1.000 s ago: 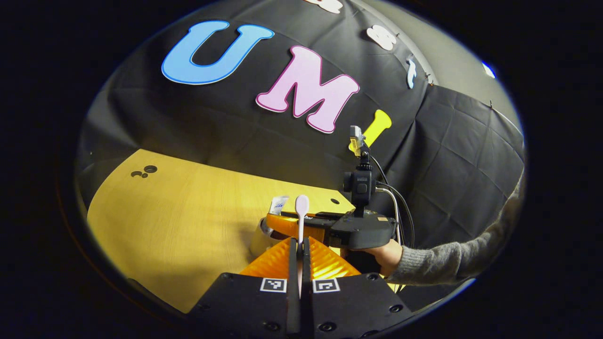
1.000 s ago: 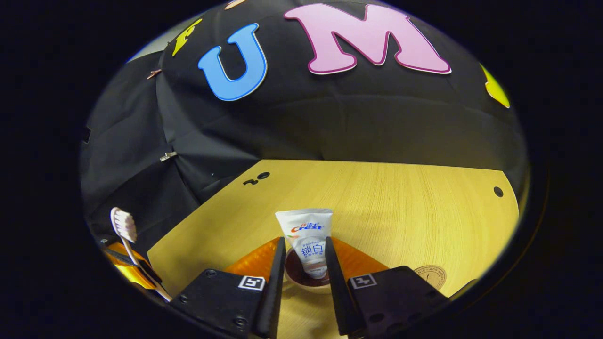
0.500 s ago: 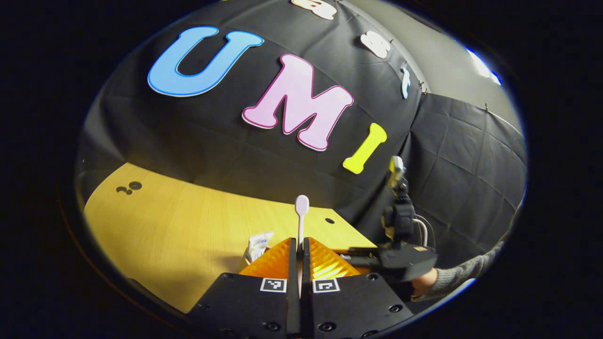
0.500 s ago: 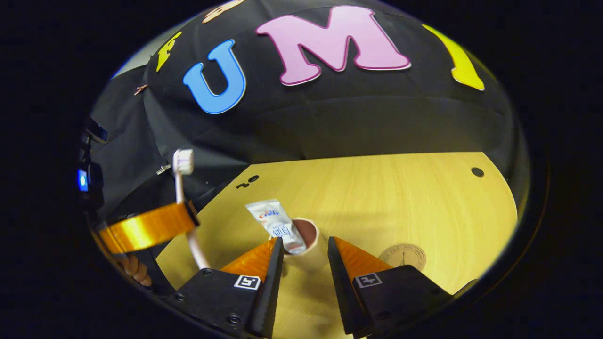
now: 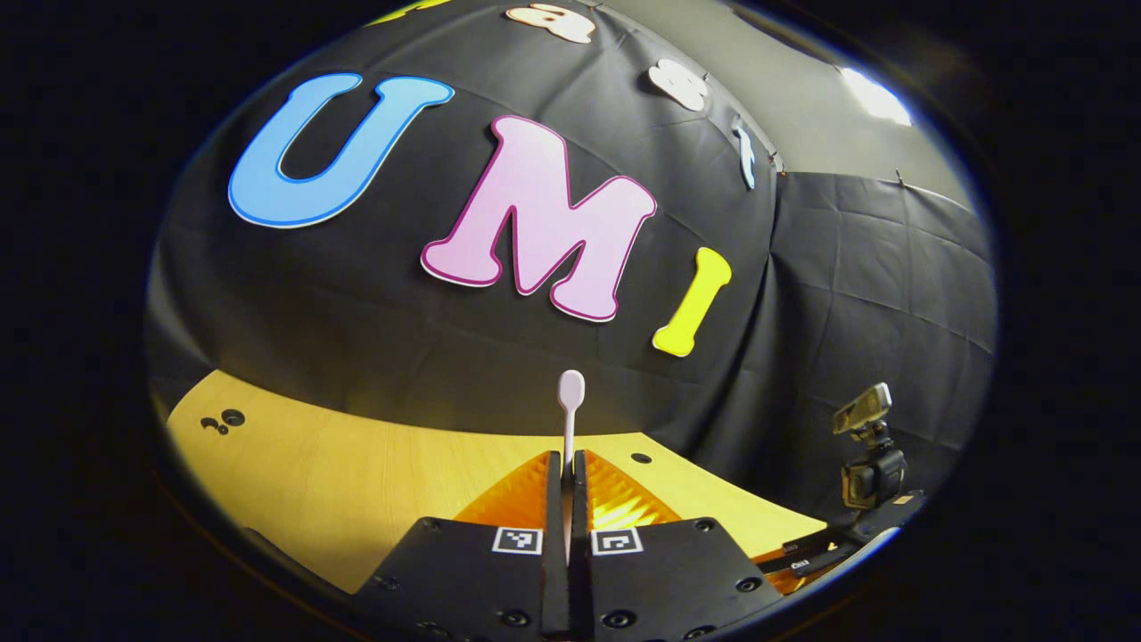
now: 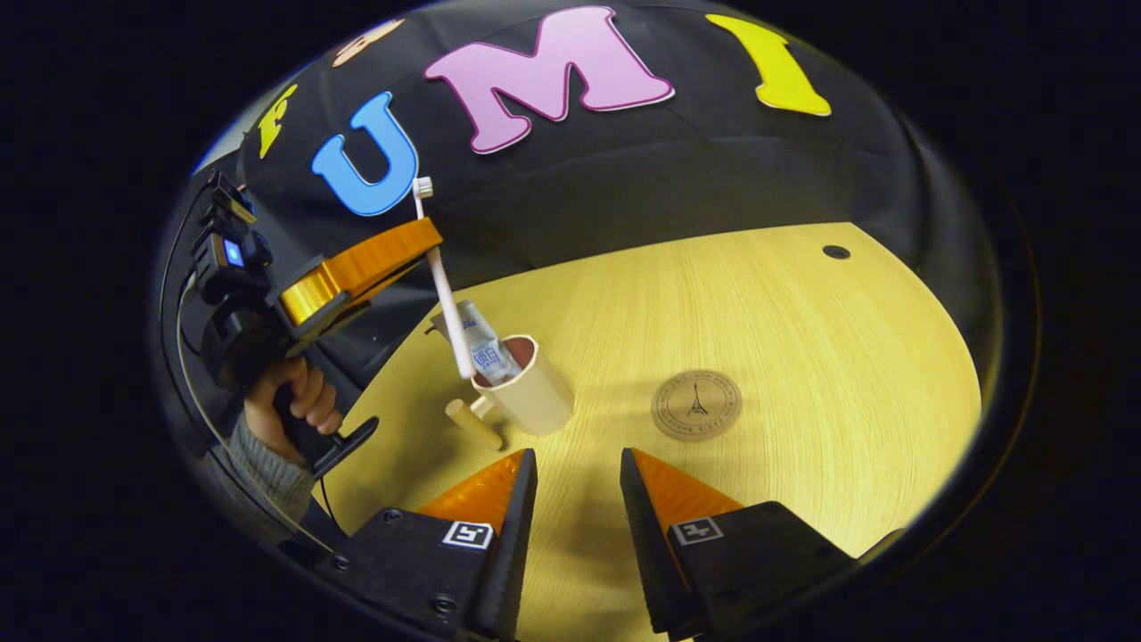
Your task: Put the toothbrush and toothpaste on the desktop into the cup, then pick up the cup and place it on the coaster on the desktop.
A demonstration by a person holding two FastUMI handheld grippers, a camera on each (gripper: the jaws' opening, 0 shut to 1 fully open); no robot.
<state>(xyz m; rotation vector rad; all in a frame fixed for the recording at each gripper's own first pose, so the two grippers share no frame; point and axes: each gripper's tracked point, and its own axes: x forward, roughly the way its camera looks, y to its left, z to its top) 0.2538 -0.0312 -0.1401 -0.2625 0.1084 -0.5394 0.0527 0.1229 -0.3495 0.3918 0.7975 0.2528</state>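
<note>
Pale wooden surface [image 6: 758,312] under black cloth walls, cup [image 6: 526,392] (toothpaste [image 6: 481,343] inside) at nine o'clock of coaster [image 6: 696,405], left tongs [image 5: 568,464] clenched on toothbrush [image 5: 570,397], right tongs [image 6: 575,464] released.

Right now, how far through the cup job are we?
Toothpaste already stands in the cup. The left gripper is shut on the toothbrush, its lower end at the cup's mouth, not yet released. The right gripper is open, holding nothing. Left: drop the brush, then move the cup onto the coaster, which is bare.
</note>
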